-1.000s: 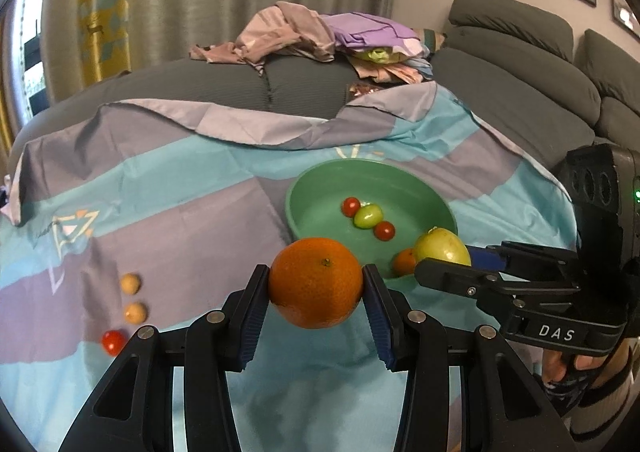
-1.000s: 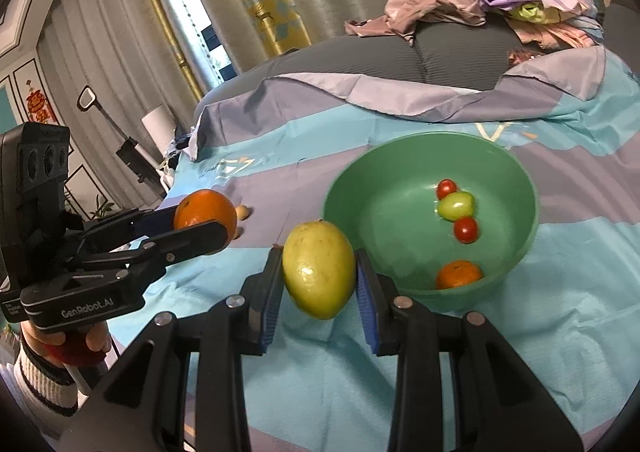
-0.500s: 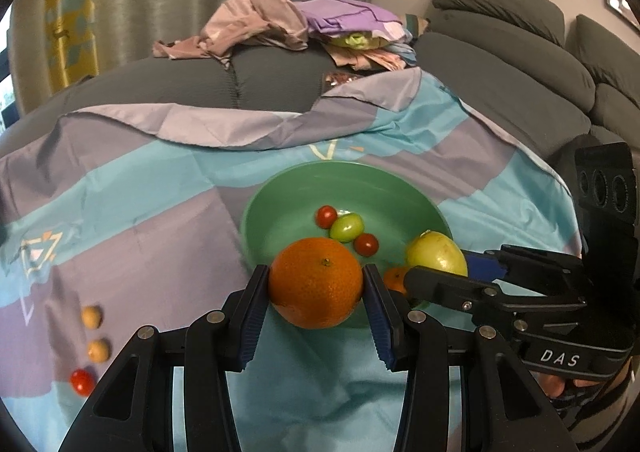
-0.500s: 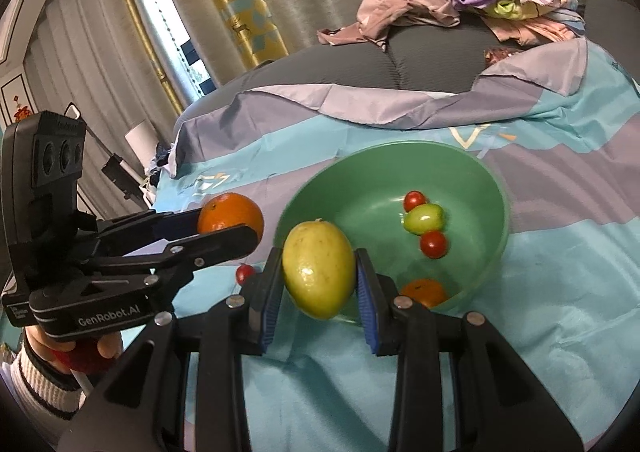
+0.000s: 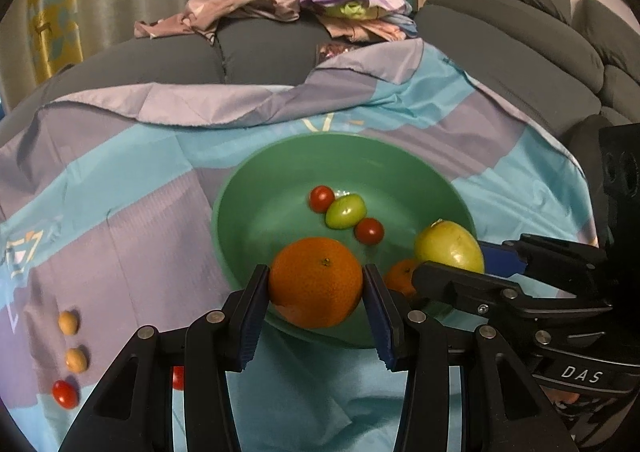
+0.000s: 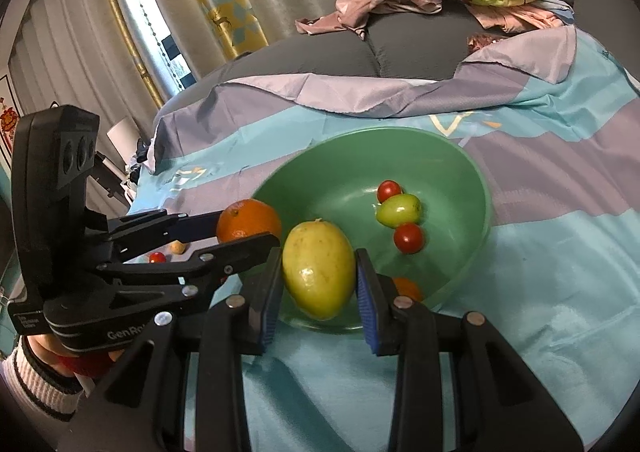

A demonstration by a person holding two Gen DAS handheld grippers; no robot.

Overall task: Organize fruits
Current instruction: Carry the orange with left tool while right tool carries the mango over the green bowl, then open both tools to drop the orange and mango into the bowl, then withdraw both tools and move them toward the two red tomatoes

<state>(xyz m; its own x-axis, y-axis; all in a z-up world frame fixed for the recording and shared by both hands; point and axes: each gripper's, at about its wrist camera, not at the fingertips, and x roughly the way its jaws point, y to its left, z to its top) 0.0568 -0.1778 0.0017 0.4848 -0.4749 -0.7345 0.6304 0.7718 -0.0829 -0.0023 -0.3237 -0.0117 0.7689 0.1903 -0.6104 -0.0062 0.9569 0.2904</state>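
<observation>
The left tongs point(image 5: 316, 284) are clamped on an orange point(image 5: 315, 282), one pad on each side of it, and the right tongs point(image 6: 318, 276) are clamped the same way on a yellow-green oval fruit point(image 6: 319, 270). Both loads hang over the near rim of the green bowl point(image 5: 248, 180), which sits on a blue and purple cloth point(image 5: 120, 212) spread over what looks like a sofa seat rather than a desk.

What matters for the drop is that the bowl lies straight ahead of and below both tongs, its hollow opening away from them. The oval fruit is held with its long axis roughly upright, tilted a little, so I'd expect it to tip and roll toward the middle once let go. The two tongs come in side by side, close together, the orange on the left and the oval fruit on the right.

Already in the bowl are two red cherry tomatoes point(image 5: 322, 199), a green one point(image 5: 345, 211) and a small orange fruit point(image 5: 400, 276) near the front wall. A few small fruits point(image 5: 68, 323) lie loose on the cloth, well apart to the left.
</observation>
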